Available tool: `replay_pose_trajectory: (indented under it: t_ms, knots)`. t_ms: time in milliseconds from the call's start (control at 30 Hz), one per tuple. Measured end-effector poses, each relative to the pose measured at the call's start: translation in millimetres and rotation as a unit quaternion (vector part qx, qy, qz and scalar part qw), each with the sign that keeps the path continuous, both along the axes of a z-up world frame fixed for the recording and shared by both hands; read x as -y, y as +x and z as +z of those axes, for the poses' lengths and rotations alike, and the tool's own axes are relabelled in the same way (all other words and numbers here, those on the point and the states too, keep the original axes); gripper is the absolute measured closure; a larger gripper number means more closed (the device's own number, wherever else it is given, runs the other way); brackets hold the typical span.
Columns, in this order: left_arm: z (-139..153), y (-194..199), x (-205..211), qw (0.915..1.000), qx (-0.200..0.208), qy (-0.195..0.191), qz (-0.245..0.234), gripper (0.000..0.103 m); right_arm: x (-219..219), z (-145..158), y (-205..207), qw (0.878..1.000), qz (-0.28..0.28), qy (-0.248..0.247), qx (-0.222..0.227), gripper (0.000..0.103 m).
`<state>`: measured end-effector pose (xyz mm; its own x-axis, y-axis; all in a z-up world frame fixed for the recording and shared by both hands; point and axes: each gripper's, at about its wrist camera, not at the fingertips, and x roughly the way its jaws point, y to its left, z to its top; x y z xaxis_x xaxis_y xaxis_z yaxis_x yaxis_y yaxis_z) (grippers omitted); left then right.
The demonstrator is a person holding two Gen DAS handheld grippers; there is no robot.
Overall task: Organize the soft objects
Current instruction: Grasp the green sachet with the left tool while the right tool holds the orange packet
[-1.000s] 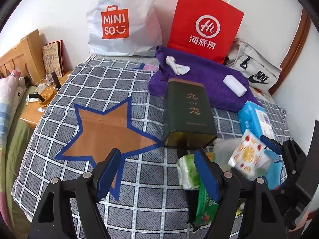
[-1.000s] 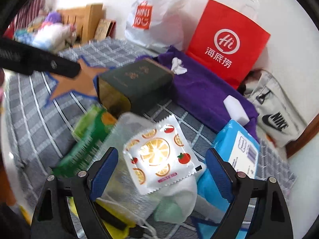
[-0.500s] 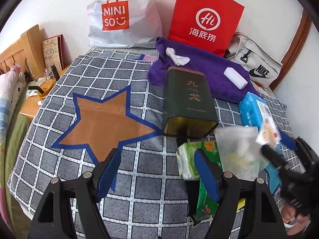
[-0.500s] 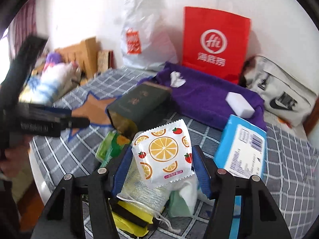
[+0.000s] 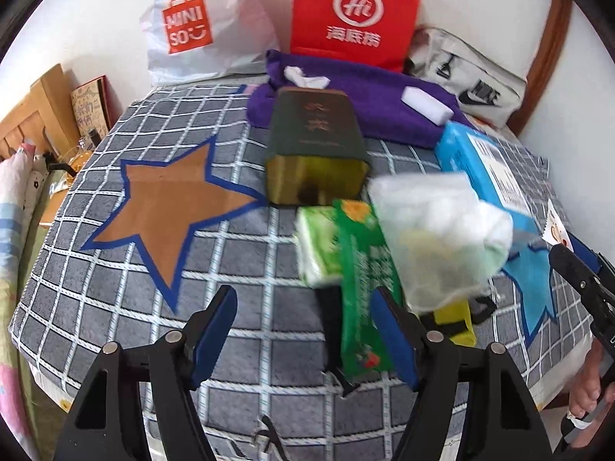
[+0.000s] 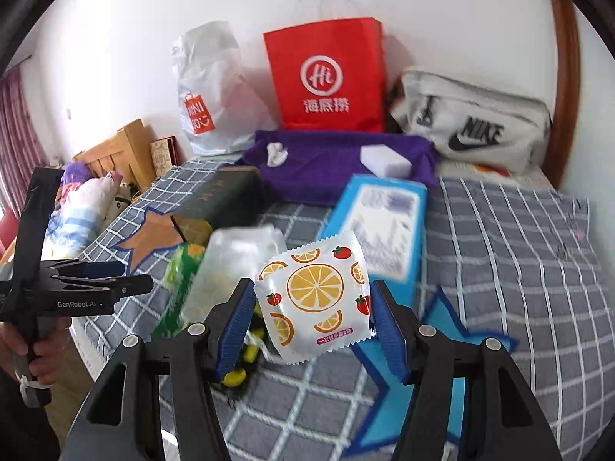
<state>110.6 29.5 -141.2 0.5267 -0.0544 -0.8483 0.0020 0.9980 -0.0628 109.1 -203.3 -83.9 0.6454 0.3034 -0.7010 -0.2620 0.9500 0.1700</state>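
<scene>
We are seeing open blanket point(image 5: 115, 280) around the brown star point(image 5: 169, 199). Tin point(image 5: 315, 153), packets point(image 5: 361, 269) and blue box point(image 5: 484, 169) are crowding the right.

Bed point(image 5: 115, 307) covered in a grey checked blanket with star patches. Purple towel point(image 5: 384, 107) at the far end by the wall, dark green tin point(image 5: 315, 142) just in front, blue packet point(image 5: 480, 161) right of the tin, green pack point(image 5: 357, 269) nearer.
</scene>
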Motion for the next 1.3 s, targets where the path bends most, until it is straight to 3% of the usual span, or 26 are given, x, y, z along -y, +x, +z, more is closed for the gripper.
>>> replay_pose_trajectory:
  t_ms: [333, 700, 833, 933, 1033, 1100, 1300]
  knots:
    - [-20.4, 2.2, 33.7, 0.9993, -0.016, 0.028, -0.021, 0.037, 23.3, -31.0, -37.9, 1.0, -0.013, 0.004, -0.022, 0.043]
    - [-35.6, 23.5, 45.4, 0.9978, -0.03, 0.055, -0.021, 0.036, 31.7, -60.8, -31.1, 0.997, -0.023, 0.033, -0.059, 0.043]
    - [-33.9, 20.6, 36.4, 0.9987, -0.032, 0.033, -0.023, 0.046, 28.2, -65.4, -25.4, 0.997, -0.02, 0.036, -0.068, 0.043]
    - [-30.5, 13.5, 24.9, 0.9986, -0.032, 0.039, -0.017, 0.044, 25.6, -66.8, -24.5, 0.997, -0.019, 0.031, -0.07, 0.043]
    - [-30.7, 13.0, 16.3, 0.9988, -0.042, 0.017, -0.02, 0.044, 25.1, -66.2, -24.9, 0.997, -0.017, 0.032, -0.069, 0.043]
    - [-30.9, 14.9, 16.1, 0.9989, -0.042, 0.018, -0.014, 0.039, 25.0, -65.9, -24.2, 0.997, -0.018, 0.036, -0.069, 0.043]
    - [-35.7, 26.8, 34.4, 0.9978, -0.034, 0.056, -0.006, 0.036, 24.1, -68.5, -18.6, 0.996, -0.026, 0.041, -0.075, 0.043]
